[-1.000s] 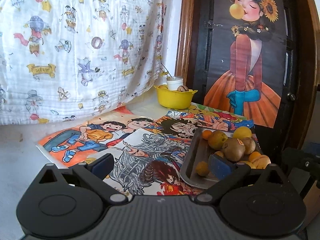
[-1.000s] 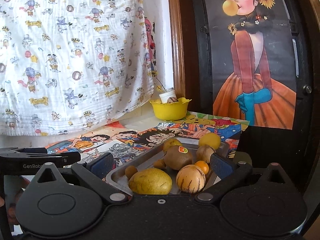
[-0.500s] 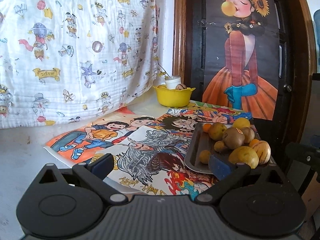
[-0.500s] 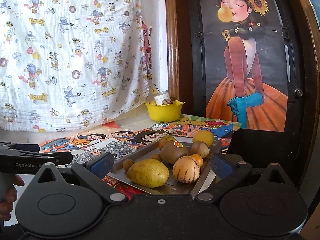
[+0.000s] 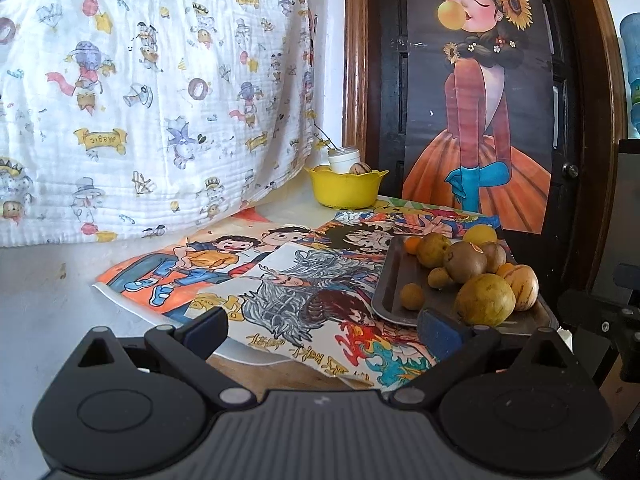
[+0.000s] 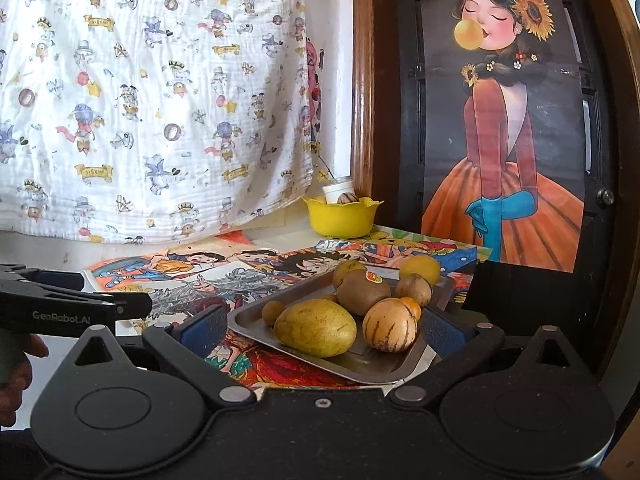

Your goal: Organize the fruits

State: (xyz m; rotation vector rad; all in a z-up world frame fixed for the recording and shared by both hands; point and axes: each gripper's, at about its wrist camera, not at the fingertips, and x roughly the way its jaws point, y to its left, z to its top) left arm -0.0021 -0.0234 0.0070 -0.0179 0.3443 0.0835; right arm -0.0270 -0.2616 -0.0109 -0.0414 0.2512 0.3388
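Both tools were held level and low at the near edge of the worktop, pointing toward the far wall. The left tool had its fingers spread wide and empty over the comic posters, lower centre of its frame. The right tool was likewise released, its blue pads flanking the near end of the metal tray without touching the fruit. In the right wrist view the left tool showed side-on at the left edge, gripped by a hand.

The tray lay right of centre, its long axis running away from the cameras. On it, the large yellow-green mango lay nearest, its long axis across the frame; the striped pepino melon sat just beside it, with a stickered kiwi behind. A yellow bowl stood at the far back.
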